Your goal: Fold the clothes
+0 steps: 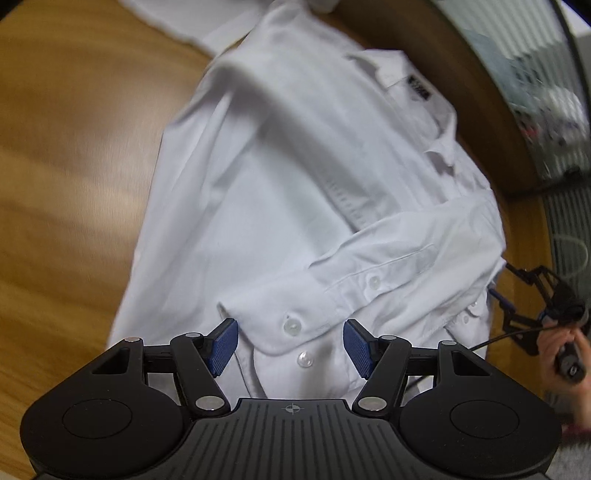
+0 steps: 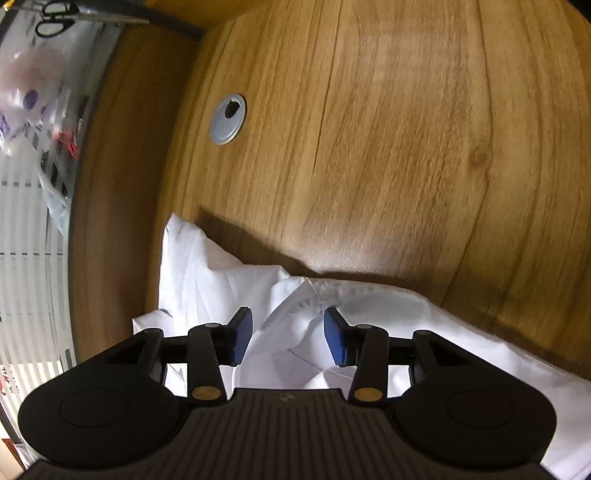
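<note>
- Here, the white cotton button-up shirt (image 1: 295,177) lies on the wood-grain table (image 1: 74,166), collar (image 1: 417,107) away from you, a dark neck label (image 1: 530,89) showing inside it.
- One long sleeve (image 1: 388,266) is folded across the shirt's body, and its buttoned cuff (image 1: 291,328) ends just in front of your left gripper (image 1: 290,345).
- Your left gripper's jaws stand spread, the blue pads on either side of the cuff and not pinching it.
- Your right gripper (image 2: 288,338) hovers over a bunched edge of the same white cloth (image 2: 306,317); its jaws are also spread, with a raised fold between the pads but no grip on it that I can make out.
- In the left wrist view that right gripper shows small at the shirt's right edge, held in a hand (image 1: 565,354).
- By my judgement the sleeves are being folded in: one lies across the front, and the body does not look doubled over.
- If you go on, the next move calls for closing on cloth cleanly, one layer or a whole fold, and keeping the crossed sleeve flat as the shirt moves.
- A second white cloth (image 1: 192,22) lies beyond the shirt, at the far edge of the table.
- No basket, box or drawer shows in either view; a round grey cable grommet (image 2: 227,119) sits in the tabletop, well apart from the shirt.
</note>
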`<state>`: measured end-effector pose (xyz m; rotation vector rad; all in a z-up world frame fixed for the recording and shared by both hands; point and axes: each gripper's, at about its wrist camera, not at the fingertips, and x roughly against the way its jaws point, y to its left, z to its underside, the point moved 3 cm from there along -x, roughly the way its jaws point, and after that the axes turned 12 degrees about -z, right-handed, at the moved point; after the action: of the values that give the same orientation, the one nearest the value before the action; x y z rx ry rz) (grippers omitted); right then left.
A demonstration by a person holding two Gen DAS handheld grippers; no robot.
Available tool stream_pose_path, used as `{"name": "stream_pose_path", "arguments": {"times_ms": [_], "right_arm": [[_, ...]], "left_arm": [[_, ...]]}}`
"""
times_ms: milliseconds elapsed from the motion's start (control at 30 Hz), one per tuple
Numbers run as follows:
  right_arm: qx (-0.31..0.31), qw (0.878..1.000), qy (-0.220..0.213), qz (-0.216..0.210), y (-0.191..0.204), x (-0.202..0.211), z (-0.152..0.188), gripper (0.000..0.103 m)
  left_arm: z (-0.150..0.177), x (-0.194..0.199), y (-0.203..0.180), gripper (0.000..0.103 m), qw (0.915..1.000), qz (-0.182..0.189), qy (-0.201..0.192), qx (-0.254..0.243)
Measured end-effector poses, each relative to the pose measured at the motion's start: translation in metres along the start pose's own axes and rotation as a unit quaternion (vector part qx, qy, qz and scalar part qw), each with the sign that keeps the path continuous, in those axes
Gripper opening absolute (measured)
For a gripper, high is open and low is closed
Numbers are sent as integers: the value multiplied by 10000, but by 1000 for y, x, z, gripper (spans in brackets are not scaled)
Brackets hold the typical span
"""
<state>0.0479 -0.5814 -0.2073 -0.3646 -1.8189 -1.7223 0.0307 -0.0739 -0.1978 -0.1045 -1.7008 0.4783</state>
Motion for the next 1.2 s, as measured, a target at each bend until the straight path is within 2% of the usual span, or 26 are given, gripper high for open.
{"name": "stream_pose_path", "arguments": {"times_ms": [233, 433, 500, 567, 600, 633, 667, 700, 733, 800, 933, 1033, 1100, 1200], "right_arm": [[-5, 9999, 135, 11, 1, -15, -3, 51], [-96, 9998, 93, 126, -6, -21, -6, 51], [-202, 9997, 56, 106, -11, -21, -6, 51], [-321, 9995, 25, 67, -15, -20, -7, 51], [-373, 9993, 18, 37, -16, -19, -6, 51], [-425, 9991, 10, 8, -18, -18, -6, 49], [-430, 9991, 29, -23, -18, -17, -7, 48], [-397, 9992, 68, -54, -17, -15, -7, 38], [-363, 9992, 108, -86, -16, -14, -8, 19], [-296, 9993, 187, -149, -14, -11, -10, 7], [138, 9990, 375, -190, -5, -3, -14, 3], [467, 9975, 525, -122, -3, 0, -15, 3], [744, 9955, 595, -27, -3, -1, -14, 3], [1362, 9880, 688, 235, -1, -10, -9, 4]], "left_arm": [[-3, -2, 12, 67, 9979, 253, 151, 572], [-14, -7, -6, 66, 9997, 71, 54, 236], [-16, -8, -9, 55, 9998, -30, -48, 196], [-17, -7, -6, 32, 9995, -199, -132, 203], [-18, -7, -5, 26, 9992, -276, -188, 209], [-20, -2, -6, 25, 9989, -311, -304, 188], [-21, 2, -7, 21, 9984, -347, -420, 166], [-23, 7, -9, 19, 9977, -382, -535, 145], [-25, 11, -10, 6, 9969, -417, -651, 124], [-32, 24, -16, 6, 9943, -475, -941, 138], [-61, 66, -32, 6, 9820, -579, -1796, 110], [-75, 91, -47, 6, 9705, -703, -2297, -197], [-76, 92, -53, 6, 9680, -795, -2333, -466], [-70, 70, -48, 6, 9689, -1143, -2085, -691]]}}
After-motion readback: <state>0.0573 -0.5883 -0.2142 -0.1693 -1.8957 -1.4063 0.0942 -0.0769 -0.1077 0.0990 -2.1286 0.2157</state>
